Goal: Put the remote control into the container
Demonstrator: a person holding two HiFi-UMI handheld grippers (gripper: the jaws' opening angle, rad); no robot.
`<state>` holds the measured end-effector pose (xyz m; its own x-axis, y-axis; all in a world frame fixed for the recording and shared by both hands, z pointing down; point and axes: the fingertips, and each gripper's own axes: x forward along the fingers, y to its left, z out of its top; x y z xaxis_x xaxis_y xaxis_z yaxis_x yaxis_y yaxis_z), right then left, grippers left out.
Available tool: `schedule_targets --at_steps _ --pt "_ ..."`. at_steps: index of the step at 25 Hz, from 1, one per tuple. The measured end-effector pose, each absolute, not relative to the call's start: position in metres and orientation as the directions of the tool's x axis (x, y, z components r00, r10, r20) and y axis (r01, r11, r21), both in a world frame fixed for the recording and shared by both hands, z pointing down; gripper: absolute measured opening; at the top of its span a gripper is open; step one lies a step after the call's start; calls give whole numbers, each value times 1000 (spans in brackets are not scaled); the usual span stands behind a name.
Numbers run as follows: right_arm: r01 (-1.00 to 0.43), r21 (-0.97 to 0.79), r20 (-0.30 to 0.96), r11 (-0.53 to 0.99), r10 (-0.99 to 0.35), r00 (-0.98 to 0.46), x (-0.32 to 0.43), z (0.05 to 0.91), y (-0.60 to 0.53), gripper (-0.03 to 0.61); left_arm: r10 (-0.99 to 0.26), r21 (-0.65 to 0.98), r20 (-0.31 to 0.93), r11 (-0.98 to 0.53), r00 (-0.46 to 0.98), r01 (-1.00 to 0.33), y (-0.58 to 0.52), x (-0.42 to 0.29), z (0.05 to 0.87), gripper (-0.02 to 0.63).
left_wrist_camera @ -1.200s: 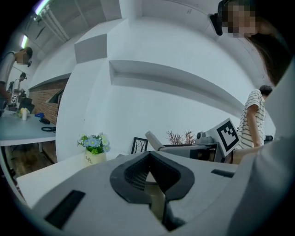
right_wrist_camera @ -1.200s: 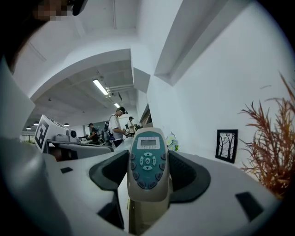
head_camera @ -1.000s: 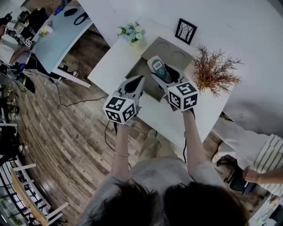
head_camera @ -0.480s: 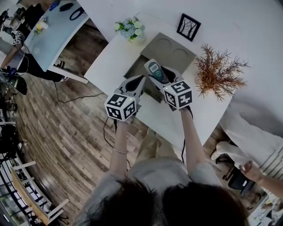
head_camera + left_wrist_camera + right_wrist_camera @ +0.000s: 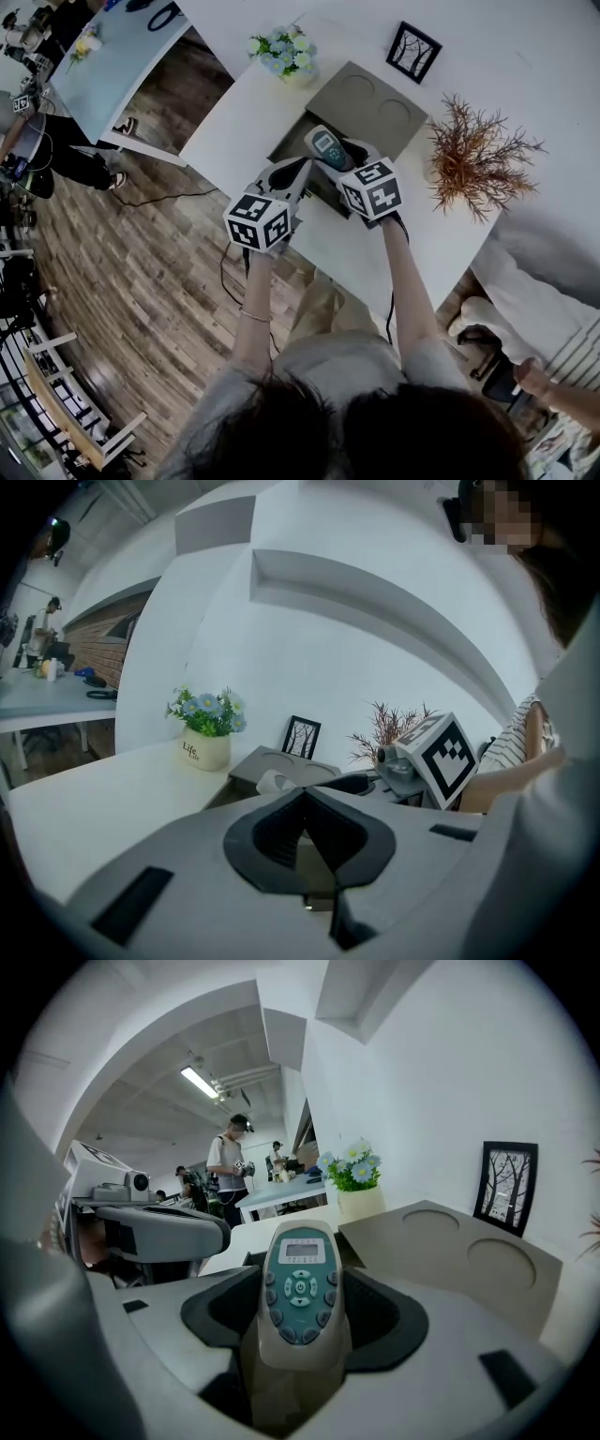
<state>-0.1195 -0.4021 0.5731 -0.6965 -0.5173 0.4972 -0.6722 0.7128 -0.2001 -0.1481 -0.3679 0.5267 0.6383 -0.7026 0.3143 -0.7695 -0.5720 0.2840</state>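
In the head view, a grey-and-teal remote control [image 5: 325, 148] sticks out of my right gripper [image 5: 334, 159], which is shut on it above the open compartment of the grey container [image 5: 292, 142]. In the right gripper view the remote [image 5: 300, 1288] stands upright between the jaws, buttons facing the camera, with the right gripper [image 5: 302, 1321] clamped on its lower half. My left gripper [image 5: 296, 171] hovers just left of it, shut and empty; its jaws [image 5: 302, 797] meet at the tips. The container's lid [image 5: 370, 101] has two round recesses.
The container sits on a white table [image 5: 234, 122] with a flower pot [image 5: 281, 54], a framed picture [image 5: 412, 52] and a dried plant [image 5: 480, 159]. People stand at another table [image 5: 272, 1190] behind. A wood floor [image 5: 159, 272] lies beyond the table's left edge.
My right gripper has edged left with the remote, closer to the left gripper, still over the open compartment. The left gripper has hardly moved.
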Motion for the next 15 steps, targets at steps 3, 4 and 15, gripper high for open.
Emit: schedule_targets --at_steps 3,4,15 --pt "-671 -193 538 716 -494 -683 -125 583 -405 272 -698 295 325 -567 639 -769 -369 -152 532 3" --pt "-669 -189 552 719 -486 -678 -127 586 -406 272 -696 300 326 -565 639 -769 -370 -153 533 3" --pt "-651 -123 707 749 -394 -587 -135 618 -408 272 -688 313 336 -563 643 -765 -377 -156 538 4"
